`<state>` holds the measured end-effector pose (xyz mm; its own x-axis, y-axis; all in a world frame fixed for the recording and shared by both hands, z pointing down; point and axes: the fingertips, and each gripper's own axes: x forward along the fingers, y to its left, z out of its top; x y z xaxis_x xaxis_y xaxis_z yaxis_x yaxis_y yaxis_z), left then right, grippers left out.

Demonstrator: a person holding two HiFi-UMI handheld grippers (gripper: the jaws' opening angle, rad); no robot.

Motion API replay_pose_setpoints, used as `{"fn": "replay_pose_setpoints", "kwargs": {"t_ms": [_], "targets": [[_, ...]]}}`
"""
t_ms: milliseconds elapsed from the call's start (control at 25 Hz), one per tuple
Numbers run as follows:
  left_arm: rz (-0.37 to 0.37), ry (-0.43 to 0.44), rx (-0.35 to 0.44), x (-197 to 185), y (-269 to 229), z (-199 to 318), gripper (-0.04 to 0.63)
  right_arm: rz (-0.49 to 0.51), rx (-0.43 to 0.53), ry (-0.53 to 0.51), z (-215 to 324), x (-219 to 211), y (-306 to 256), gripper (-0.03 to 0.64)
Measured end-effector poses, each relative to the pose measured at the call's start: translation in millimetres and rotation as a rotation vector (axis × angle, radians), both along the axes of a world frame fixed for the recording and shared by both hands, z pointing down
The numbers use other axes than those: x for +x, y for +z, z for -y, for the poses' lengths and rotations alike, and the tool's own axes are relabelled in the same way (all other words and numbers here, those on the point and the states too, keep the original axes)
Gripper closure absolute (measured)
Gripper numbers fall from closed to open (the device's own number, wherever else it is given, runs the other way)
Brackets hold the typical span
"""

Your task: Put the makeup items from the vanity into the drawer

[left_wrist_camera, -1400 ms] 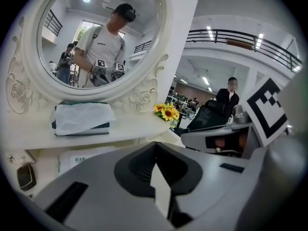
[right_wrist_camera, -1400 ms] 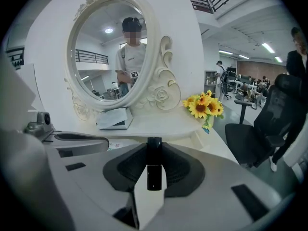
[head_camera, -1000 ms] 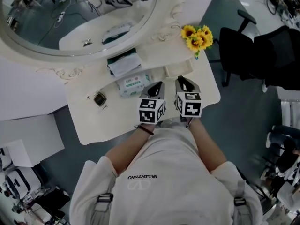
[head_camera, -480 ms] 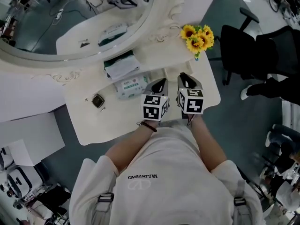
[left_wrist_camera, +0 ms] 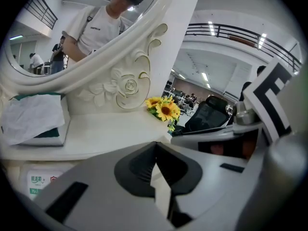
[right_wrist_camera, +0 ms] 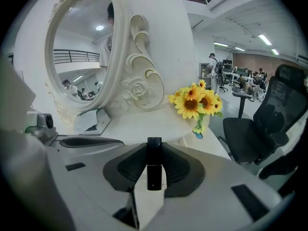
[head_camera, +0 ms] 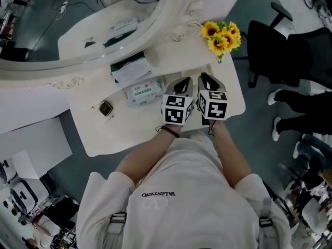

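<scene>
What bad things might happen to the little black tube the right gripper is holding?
The tube is thin and looks smooth, so it might slip out of the right gripper and drop. The left gripper sits close beside it, so a bump could knock the tube loose. The sunflowers stand near the edge of the vanity just ahead, and a careless swing might tip them.

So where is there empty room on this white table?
The vanity top is bare at its front-left corner, in front of the small dark case. So is the strip between the tissue box and the sunflowers. Around the wipes pack it's crowded.
</scene>
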<state>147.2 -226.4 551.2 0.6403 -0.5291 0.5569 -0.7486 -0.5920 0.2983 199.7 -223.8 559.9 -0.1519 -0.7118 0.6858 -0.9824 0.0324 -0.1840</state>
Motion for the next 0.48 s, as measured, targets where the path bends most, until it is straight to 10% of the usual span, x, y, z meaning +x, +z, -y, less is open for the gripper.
{"fn": "replay_pose_setpoints", "kwargs": {"t_ms": [480], "targets": [[0.005,-0.041,-0.028,14.6,16.9,16.7,0.597,0.008,-0.043,-0.010,18.6,13.7,23.3,0.514]]}}
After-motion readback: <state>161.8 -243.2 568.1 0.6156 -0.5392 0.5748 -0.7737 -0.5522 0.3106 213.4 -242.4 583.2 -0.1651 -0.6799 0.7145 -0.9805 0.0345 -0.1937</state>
